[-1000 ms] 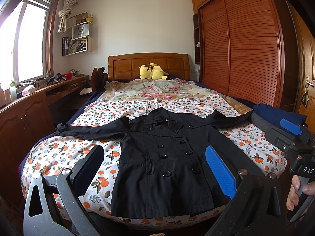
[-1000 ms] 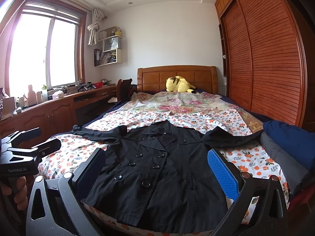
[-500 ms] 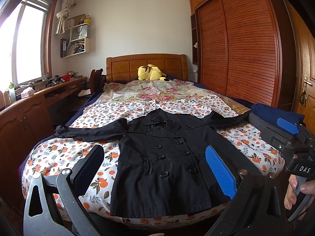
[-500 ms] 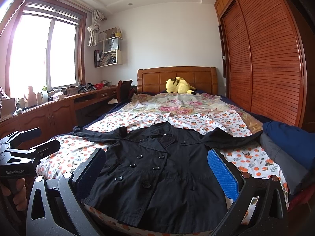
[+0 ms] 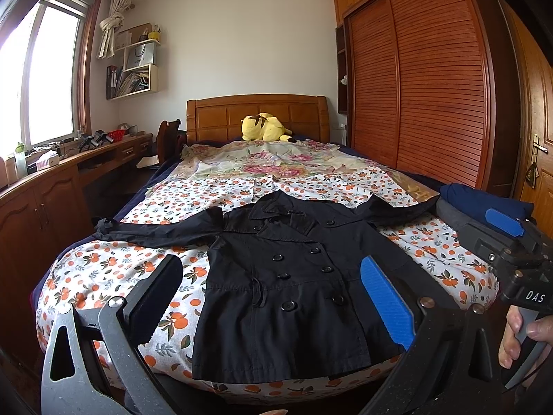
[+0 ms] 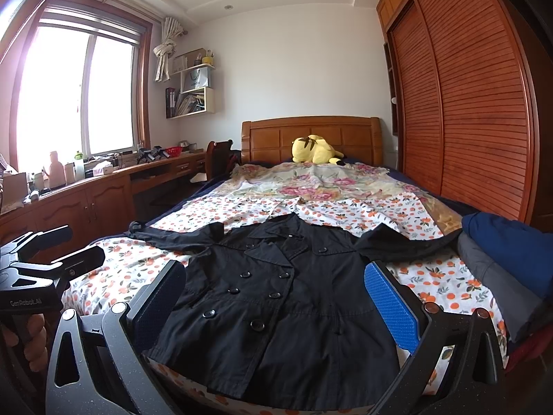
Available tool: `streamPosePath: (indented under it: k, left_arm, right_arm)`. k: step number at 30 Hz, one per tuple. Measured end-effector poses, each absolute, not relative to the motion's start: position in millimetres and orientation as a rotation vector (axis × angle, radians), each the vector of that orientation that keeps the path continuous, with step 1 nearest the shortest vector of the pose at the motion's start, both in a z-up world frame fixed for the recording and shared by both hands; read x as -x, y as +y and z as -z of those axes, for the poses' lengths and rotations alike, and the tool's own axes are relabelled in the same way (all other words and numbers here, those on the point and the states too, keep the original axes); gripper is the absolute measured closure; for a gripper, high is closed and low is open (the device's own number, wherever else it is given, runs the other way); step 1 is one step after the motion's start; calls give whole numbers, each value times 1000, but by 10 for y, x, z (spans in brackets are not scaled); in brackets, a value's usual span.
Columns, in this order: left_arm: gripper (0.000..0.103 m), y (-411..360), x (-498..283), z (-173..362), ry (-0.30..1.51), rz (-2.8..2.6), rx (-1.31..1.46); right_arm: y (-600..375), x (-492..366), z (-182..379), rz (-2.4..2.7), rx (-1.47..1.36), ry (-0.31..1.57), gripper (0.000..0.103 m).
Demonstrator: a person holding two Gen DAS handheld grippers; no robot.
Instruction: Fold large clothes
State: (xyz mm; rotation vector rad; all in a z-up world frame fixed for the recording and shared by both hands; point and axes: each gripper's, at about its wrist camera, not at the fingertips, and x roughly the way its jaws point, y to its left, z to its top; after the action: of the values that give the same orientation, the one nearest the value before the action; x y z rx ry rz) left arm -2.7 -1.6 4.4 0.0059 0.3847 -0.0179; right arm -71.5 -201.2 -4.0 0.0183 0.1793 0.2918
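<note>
A black double-breasted coat lies flat, face up, on the foot of the bed, both sleeves spread sideways and its hem at the near edge. My left gripper hangs open in front of the hem, apart from the cloth, nothing between its fingers. My right gripper is open too, held before the coat's lower half without touching it. Each gripper shows in the other's view: the right one at the far right, the left one at the far left, each held by a hand.
The bed carries an orange-flower sheet, a floral blanket and a yellow plush toy by the headboard. Folded blue and grey clothes are stacked at the bed's right edge. A wooden desk runs along the left; wardrobe doors stand on the right.
Both views have drifted slightly, the coat sitting a little lower and farther in the frame. Both grippers stay open and the coat has not moved.
</note>
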Motion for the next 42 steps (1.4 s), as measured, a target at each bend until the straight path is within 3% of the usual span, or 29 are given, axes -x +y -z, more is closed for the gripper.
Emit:
streamPosePath:
  k: [21,42]
  left_arm:
    - [0,353,-585,736,577,-5,14]
    - [0,1552,-1532,1366,722,-11,159]
  right_arm:
    - [-1821,-210,377,-346,29,276,0]
    - [-1141,-1426,467,-492,127,383,0]
